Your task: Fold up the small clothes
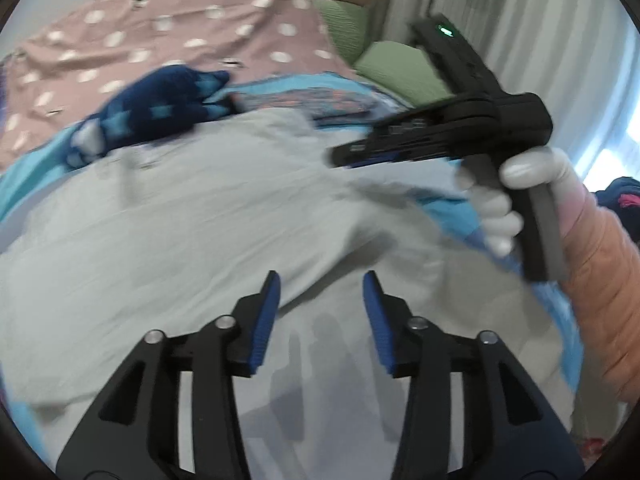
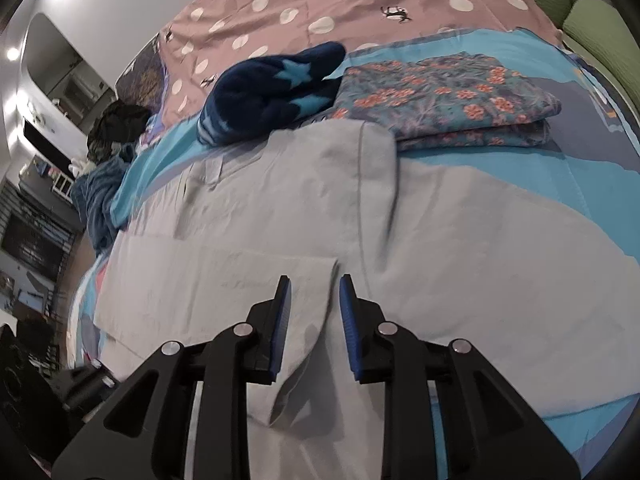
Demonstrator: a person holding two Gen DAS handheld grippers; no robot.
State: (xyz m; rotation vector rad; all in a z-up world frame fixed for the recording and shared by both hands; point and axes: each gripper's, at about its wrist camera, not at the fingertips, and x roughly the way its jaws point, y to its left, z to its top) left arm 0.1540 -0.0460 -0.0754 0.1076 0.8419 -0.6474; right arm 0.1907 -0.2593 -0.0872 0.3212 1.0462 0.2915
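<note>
A light grey garment (image 1: pixel 200 220) (image 2: pixel 260 220) lies spread on the bed, with a flap folded over it. In the left wrist view my left gripper (image 1: pixel 322 284) hovers over the grey cloth, jaws open and nothing between them. My right gripper (image 2: pixel 315 284) stands open just above the folded edge of the grey garment; its blue pads (image 2: pixel 280 320) do not press on the cloth. The left wrist view also shows the right gripper (image 1: pixel 340 156) from the side, held by a white-gloved hand (image 1: pixel 500 200). That view is blurred.
A navy garment with light blue stars (image 2: pixel 272 92) (image 1: pixel 160 112) and a folded floral garment (image 2: pixel 440 92) lie behind the grey one on the blue bed cover (image 2: pixel 520 168). Beyond are a pink dotted blanket (image 2: pixel 320 8), green pillows (image 1: pixel 400 68) and a dark clothes pile (image 2: pixel 120 124) at the left bed edge.
</note>
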